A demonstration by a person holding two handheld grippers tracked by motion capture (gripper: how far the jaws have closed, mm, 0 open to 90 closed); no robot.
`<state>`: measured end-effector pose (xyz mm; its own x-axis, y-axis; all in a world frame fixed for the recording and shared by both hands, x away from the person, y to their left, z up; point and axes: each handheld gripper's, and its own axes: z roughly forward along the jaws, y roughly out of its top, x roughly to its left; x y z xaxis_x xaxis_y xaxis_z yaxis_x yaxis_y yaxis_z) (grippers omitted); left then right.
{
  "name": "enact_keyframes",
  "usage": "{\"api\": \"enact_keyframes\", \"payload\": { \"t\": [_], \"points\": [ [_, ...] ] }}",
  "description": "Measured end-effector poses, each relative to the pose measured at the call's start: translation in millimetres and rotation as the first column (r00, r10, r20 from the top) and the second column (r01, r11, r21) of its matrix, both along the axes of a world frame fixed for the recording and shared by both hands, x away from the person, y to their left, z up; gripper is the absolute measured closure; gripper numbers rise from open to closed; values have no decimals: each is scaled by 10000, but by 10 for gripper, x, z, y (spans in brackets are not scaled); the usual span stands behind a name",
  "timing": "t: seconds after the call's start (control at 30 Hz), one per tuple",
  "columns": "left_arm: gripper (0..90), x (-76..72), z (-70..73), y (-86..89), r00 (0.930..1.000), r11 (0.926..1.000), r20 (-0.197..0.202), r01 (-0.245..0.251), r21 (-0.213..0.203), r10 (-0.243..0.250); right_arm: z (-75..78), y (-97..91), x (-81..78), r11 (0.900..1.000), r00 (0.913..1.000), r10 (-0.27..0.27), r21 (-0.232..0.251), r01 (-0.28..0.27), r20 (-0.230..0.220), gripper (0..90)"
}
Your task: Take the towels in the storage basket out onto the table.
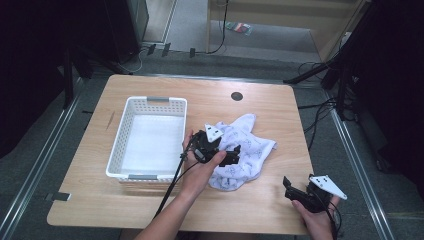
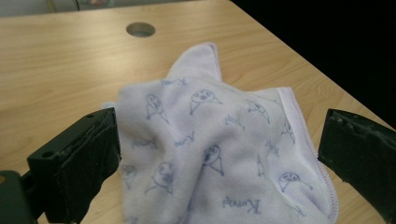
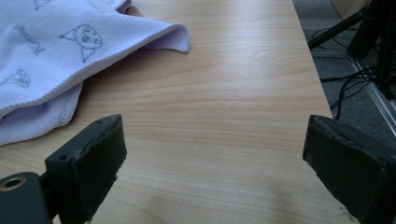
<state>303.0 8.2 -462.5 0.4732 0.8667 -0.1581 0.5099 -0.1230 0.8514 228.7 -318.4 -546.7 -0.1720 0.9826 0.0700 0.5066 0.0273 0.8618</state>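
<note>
Lying crumpled between spread left gripper [image 2: 219, 154] fingers [image 2: 77, 161]: towel [image 2: 215, 140].

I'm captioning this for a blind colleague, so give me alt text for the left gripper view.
A crumpled white cloth printed with blue cartoon faces lies on a wooden table between the open left gripper's two black jaws. A round hole sits in the tabletop beyond.

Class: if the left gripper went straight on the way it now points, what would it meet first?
Most likely the crumpled white cloth: it lies between the open jaws of the left gripper, though the remaining gap is hard to judge.
</note>
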Motion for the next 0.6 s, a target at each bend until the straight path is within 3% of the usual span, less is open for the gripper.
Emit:
{"api": "enact_keyframes", "payload": {
  "t": [0.17,0.6],
  "points": [
    [0,-36,114,192,9998,9999,184,-93,-73,94,0,0,1,10000,10000,-10,-6,10,-3,57],
    [0,-82,228,648,9953,9978,722,-640,-193,652,-1,3,4,10000,10000,-44,-34,44,-22,58]
  ]
}}
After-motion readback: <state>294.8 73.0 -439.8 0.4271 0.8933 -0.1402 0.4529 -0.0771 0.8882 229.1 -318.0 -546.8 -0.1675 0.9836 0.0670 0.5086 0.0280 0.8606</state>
